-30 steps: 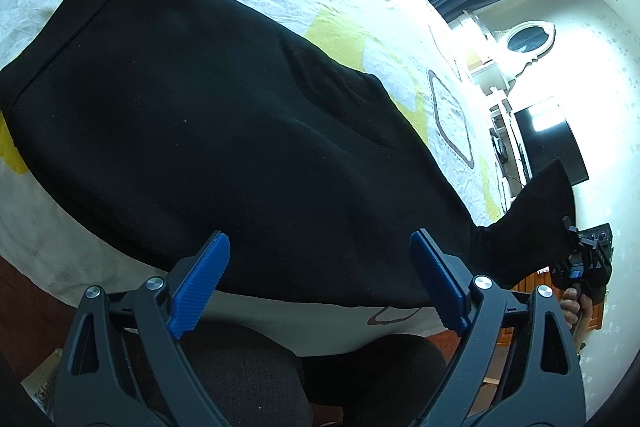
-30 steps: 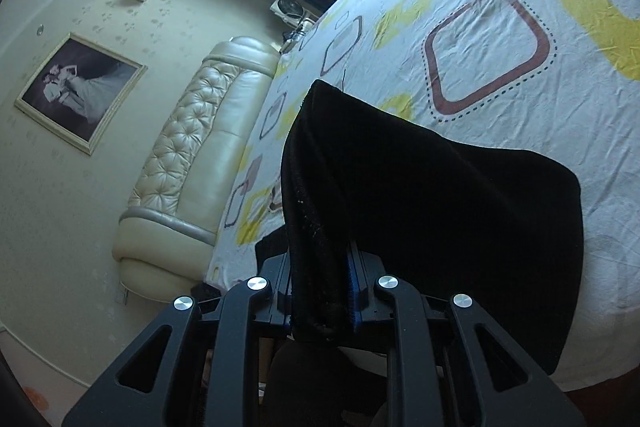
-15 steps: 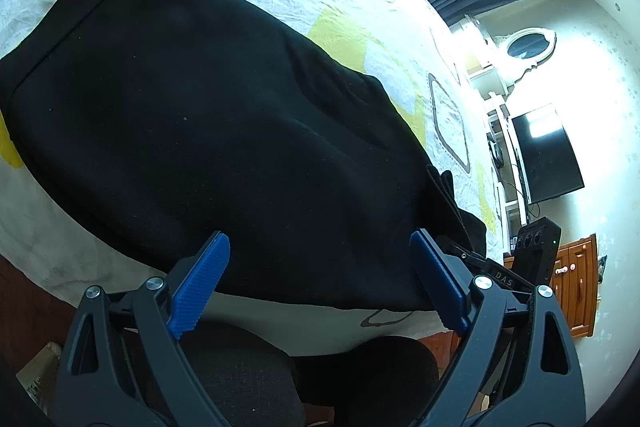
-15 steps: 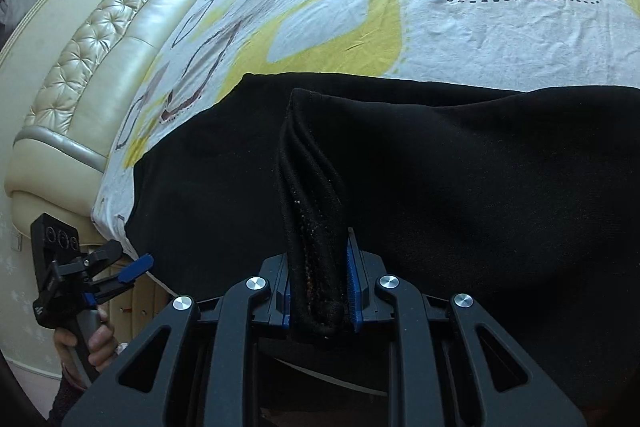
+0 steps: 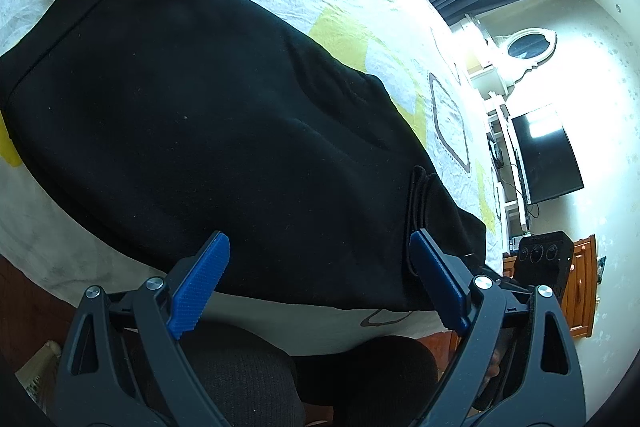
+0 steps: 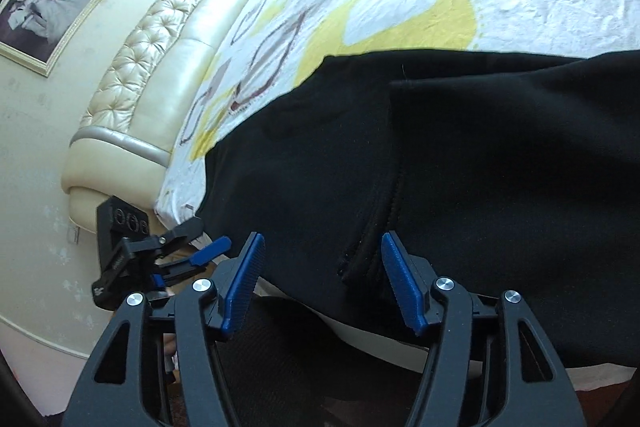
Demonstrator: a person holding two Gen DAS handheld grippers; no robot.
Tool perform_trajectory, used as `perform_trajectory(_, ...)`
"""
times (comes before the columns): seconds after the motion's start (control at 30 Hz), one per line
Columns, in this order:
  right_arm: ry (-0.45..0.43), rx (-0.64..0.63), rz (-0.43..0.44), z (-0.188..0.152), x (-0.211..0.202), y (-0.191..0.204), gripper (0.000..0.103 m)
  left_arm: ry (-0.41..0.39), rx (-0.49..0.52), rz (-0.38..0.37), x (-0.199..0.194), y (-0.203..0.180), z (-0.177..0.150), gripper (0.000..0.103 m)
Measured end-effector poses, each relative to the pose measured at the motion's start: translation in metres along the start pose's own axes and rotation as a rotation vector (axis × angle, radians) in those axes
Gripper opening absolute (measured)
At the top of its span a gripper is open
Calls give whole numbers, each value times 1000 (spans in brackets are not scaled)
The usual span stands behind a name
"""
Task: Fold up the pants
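- Currently, black pants (image 5: 208, 131) are seen spread across a patterned bedsheet (image 5: 360, 39), filling the centre and left of the left wrist view, near the lower edge of the bed.
- One end of the pants has been laid over the rest: a folded hem edge (image 6: 376, 227) is shown at lower centre of the right wrist view, lying on the layer beneath.
- The right gripper (image 6: 322, 281) is shown at the bottom of its frame with its blue pads parted and opening; the hem edge sits between the pads but is not pressed by them.
- The left gripper (image 5: 320, 287) is seen at the bottom of its own frame, spread wide and empty, with the near edge of the pants just beyond its tips.
- A padded cream headboard (image 6: 160, 75) is visible at upper left of the right wrist view.
- One lengthwise fold is judged to be done and released. Smoothing and at least one further fold are judged to remain before a compact bundle is reached.
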State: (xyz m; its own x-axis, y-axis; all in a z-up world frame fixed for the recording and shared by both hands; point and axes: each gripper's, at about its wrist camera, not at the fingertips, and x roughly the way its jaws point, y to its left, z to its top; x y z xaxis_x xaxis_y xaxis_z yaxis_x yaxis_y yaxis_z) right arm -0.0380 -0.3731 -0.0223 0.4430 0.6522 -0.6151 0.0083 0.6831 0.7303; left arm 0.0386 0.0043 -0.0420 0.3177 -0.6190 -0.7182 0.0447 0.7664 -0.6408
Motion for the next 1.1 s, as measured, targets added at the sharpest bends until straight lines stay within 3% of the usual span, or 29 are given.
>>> perform_trajectory(0.13,-127,55,-39,14,-42,-26,61,3,-8,-4,1,2,2,91)
perform_trajectory(0.3,-224,226,-5,25,-58,-74,61,4,-6,-2,2,3,3,91)
perform_trajectory(0.4,-191,255,-60,28,-43,-90,60,6,-3,-1,3,3,2,91)
perform_trajectory(0.57,-180,210,-92,26,-44,-74,61,16,-15,-18,-5,8,8,91)
perform_trajectory(0.77,-156,158,-93,-3,-53,-56,64,-159,-54,-86,-63,43,42,91)
perform_trajectory(0.83,-180,148,-86,-13,-58,-48,64,-205,-128,-100,-81,73,51,91)
perform_trajectory(0.97,-211,112,-64,-21,-58,-30,65,-283,-372,-128,-102,145,45,91)
perform_trajectory(1.1,-184,83,-75,-22,-43,-23,68,-257,-546,-189,-95,186,30,91)
